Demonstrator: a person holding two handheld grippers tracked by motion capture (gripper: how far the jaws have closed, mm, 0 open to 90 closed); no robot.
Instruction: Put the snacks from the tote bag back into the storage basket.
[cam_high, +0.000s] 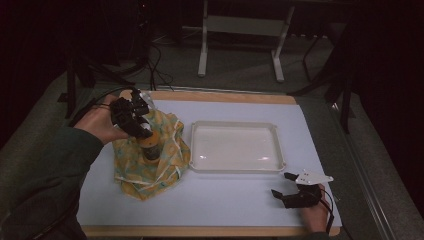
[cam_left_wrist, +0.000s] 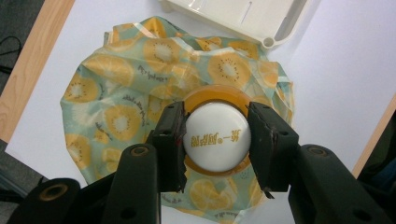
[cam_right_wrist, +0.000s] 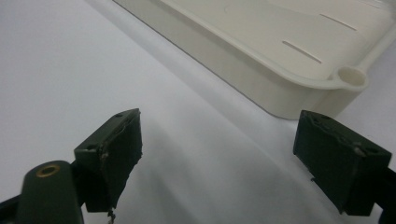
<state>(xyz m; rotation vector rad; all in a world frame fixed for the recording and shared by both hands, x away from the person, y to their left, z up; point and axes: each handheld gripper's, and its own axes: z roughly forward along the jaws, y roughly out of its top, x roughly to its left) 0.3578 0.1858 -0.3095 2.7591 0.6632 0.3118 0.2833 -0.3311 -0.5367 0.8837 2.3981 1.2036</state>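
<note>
Jaws of the left gripper (cam_left_wrist: 215, 140) clamp the white cap of a jar (cam_left_wrist: 215, 136), orange beneath, above a fruit-print cloth (cam_left_wrist: 116, 107) bunched near the desk's left edge. Yellow writing runs across the cap, too small to read. Just right of the cloth sits a white tray (cam_high: 235, 146), mid-desk. The right gripper (cam_high: 289, 190) rests at the near right corner, jaws apart on bare white desk (cam_right_wrist: 70, 65), the tray's corner just beyond.

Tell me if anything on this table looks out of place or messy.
The fruit-print cloth lies crumpled beside the tray rather than spread flat. The left tongs grip the orange bottle by its white cap. Nothing is spilled or damaged.
</note>
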